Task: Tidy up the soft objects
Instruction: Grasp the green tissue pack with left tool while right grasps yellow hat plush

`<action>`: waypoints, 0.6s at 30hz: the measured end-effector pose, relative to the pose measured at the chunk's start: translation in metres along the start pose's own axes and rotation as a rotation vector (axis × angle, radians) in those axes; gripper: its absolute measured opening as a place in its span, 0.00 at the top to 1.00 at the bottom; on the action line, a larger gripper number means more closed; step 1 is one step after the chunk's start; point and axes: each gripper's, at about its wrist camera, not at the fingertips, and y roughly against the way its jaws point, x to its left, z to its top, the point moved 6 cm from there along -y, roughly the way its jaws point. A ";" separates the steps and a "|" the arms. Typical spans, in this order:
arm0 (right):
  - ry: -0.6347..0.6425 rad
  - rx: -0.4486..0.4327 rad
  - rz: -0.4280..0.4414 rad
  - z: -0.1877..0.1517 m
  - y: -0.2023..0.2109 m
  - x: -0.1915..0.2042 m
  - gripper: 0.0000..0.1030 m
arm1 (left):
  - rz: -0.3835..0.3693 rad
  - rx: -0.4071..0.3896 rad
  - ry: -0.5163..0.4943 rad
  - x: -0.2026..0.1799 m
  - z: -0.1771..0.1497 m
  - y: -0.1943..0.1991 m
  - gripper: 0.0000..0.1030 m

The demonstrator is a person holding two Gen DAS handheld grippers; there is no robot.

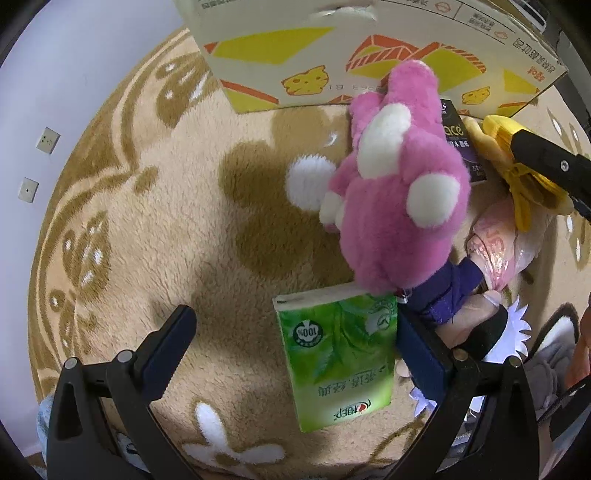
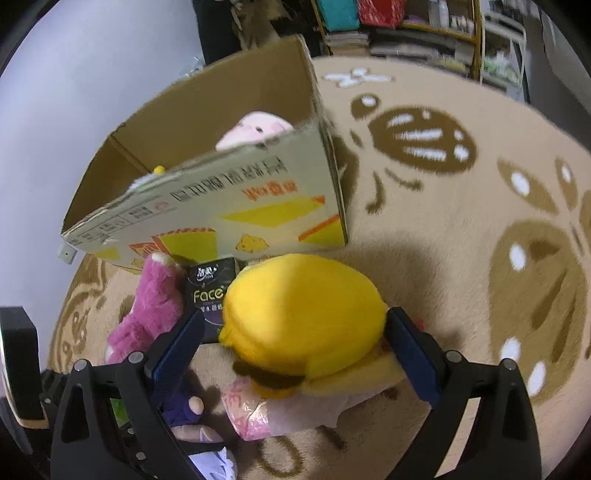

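Note:
A pink plush toy (image 1: 399, 192) lies on the carpet in front of a cardboard box (image 1: 332, 55); it also shows in the right wrist view (image 2: 151, 306). My left gripper (image 1: 295, 347) is open, with a green tissue pack (image 1: 340, 362) between its fingers. My right gripper (image 2: 295, 347) has its jaws around a yellow plush toy (image 2: 306, 314), the right pad touching and the left pad a little apart. The box (image 2: 229, 195) holds a pale pink plush (image 2: 255, 129). A doll in purple clothes (image 1: 454, 291) lies beside my left gripper's right finger.
A dark Face tissue pack (image 2: 208, 291) lies against the box. A pink plastic-wrapped pack (image 2: 255, 413) lies under the yellow toy. The beige patterned carpet (image 1: 166, 240) covers the floor. Shelves with goods (image 2: 424, 33) stand at the far side.

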 end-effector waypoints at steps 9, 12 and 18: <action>-0.040 -0.013 0.044 0.004 0.001 -0.005 0.01 | -0.061 0.024 0.005 0.002 -0.009 -0.008 0.25; -0.016 0.001 0.027 0.003 -0.002 -0.004 0.07 | -0.067 0.010 -0.022 -0.003 -0.011 -0.005 0.42; 0.060 -0.003 -0.024 0.000 -0.004 0.005 0.19 | -0.046 -0.041 -0.023 -0.004 -0.018 0.005 0.43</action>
